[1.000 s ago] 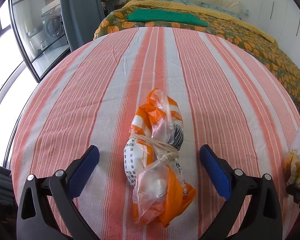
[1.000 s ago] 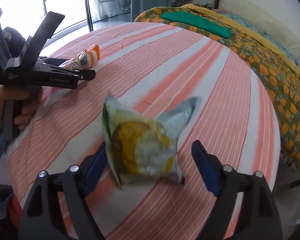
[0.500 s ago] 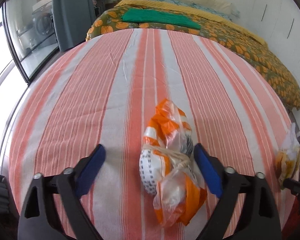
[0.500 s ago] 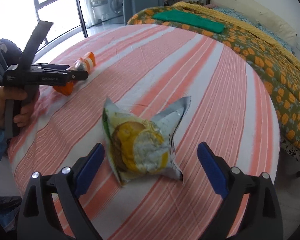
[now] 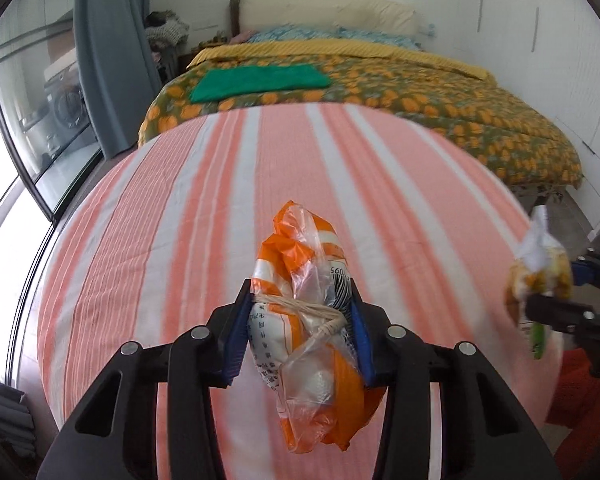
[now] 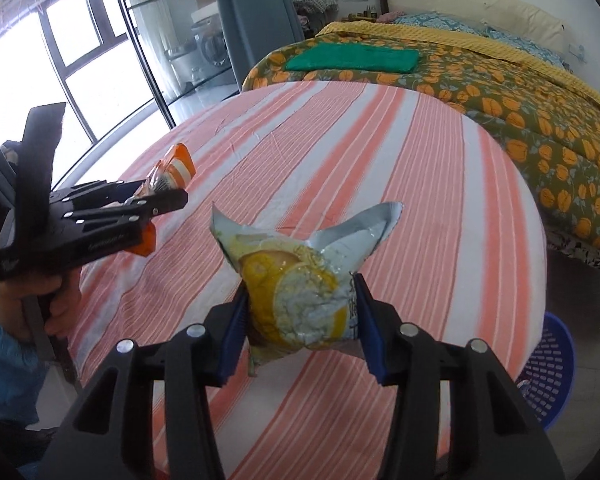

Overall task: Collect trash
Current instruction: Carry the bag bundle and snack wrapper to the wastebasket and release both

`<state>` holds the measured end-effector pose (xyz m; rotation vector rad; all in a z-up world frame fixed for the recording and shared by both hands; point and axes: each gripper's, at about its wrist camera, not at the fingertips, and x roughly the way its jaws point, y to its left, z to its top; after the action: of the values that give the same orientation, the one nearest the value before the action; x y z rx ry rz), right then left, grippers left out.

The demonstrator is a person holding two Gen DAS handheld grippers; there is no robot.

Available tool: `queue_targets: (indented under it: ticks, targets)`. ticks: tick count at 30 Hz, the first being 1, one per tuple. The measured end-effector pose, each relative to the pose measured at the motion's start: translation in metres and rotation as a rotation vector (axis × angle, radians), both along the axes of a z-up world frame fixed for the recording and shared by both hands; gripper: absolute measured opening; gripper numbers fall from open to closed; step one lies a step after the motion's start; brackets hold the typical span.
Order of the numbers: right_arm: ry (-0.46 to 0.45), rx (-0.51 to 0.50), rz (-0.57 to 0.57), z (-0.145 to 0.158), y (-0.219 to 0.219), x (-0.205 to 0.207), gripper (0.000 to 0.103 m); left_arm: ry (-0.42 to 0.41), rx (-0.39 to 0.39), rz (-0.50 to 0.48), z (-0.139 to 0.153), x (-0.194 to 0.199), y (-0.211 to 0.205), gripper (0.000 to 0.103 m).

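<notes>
So, quick rundown:
Left gripper [image 5: 300, 326]: clamped on the orange bag [image 5: 312, 320], above the striped table [image 5: 180, 216].
Right gripper [image 6: 300, 320]: squeezing the yellow snack packet [image 6: 300, 280], above the same table.
Blue basket [image 6: 552, 364]: beside the table.

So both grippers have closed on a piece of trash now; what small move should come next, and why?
Probably carry the right gripper toward the blue perforated plastic basket beside the table's right edge. It is shut on the crumpled yellow-and-white snack bag, and the left gripper is shut on the string-tied orange-and-clear plastic bundle. That basket looks like the nearest bin.
</notes>
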<state>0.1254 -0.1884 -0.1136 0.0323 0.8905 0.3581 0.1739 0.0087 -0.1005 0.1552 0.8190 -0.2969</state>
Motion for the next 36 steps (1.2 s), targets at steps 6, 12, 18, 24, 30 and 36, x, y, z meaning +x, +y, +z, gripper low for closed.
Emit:
queue_targets:
  ticks: [6, 12, 18, 24, 30, 36]
  targets:
    - [-0.011, 0.035, -0.029, 0.008, -0.022, -0.017, 0.048, -0.058, 0.01, -0.053, 0.025, -0.031, -0.04, 0.043]
    - [-0.025, 0.076, -0.07, 0.012, -0.054, -0.034, 0.048, -0.112, 0.052, -0.105, 0.043, -0.047, -0.082, 0.043]
    - [-0.017, 0.112, -0.139, 0.006, -0.104, -0.05, 0.048, -0.089, 0.047, -0.183, 0.041, -0.053, -0.13, 0.043]
    - [0.014, 0.088, -0.3, -0.011, -0.194, -0.066, 0.048, 0.076, -0.065, -0.343, 0.022, -0.062, -0.197, 0.043]
    - [0.105, 0.097, -0.512, -0.047, -0.3, -0.074, 0.048, 0.173, -0.074, -0.474, -0.005, -0.074, -0.285, 0.043]
    - [0.171, 0.168, -0.642, -0.088, -0.375, -0.057, 0.048, 0.271, -0.052, -0.503, -0.055, -0.057, -0.377, 0.043]
